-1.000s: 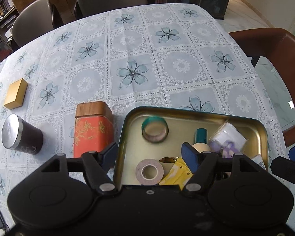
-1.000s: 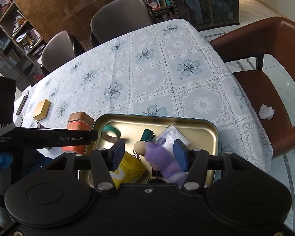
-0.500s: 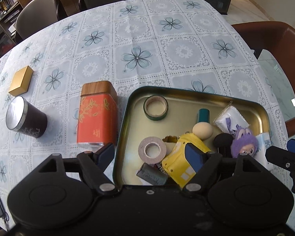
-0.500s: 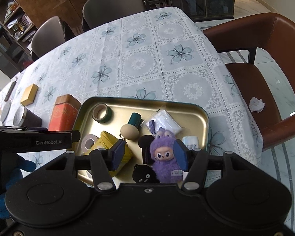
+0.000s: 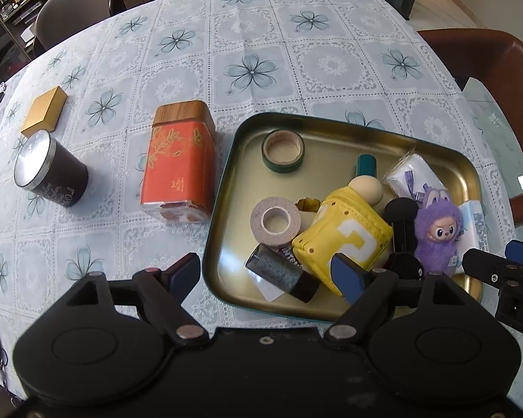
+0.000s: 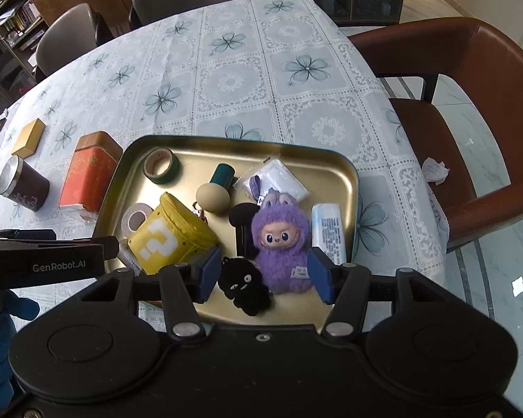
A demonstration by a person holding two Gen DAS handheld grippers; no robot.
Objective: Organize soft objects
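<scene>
A gold metal tray (image 5: pixel 233 160) (image 6: pixel 345 174) holds a purple plush doll (image 6: pixel 282 240) (image 5: pixel 437 233), a black plush toy (image 6: pixel 244 284), a yellow pouch with a question mark (image 6: pixel 167 237) (image 5: pixel 345 230), a beige egg-shaped sponge (image 6: pixel 212 196), tape rolls (image 5: pixel 282 151) and packets. My right gripper (image 6: pixel 263 275) is open above the tray's near edge, its fingers on either side of the black toy and the doll's base. My left gripper (image 5: pixel 266 275) is open over the tray's near left corner, holding nothing.
A red tin (image 5: pixel 179 167), a dark cylindrical can (image 5: pixel 48 170) and a small gold box (image 5: pixel 45 111) stand on the flowered tablecloth left of the tray. A brown chair (image 6: pixel 470 111) is at the right; grey chairs stand at the far side.
Both grippers have pulled back and risen, so more of the tray and its contents show. Both stay open.
</scene>
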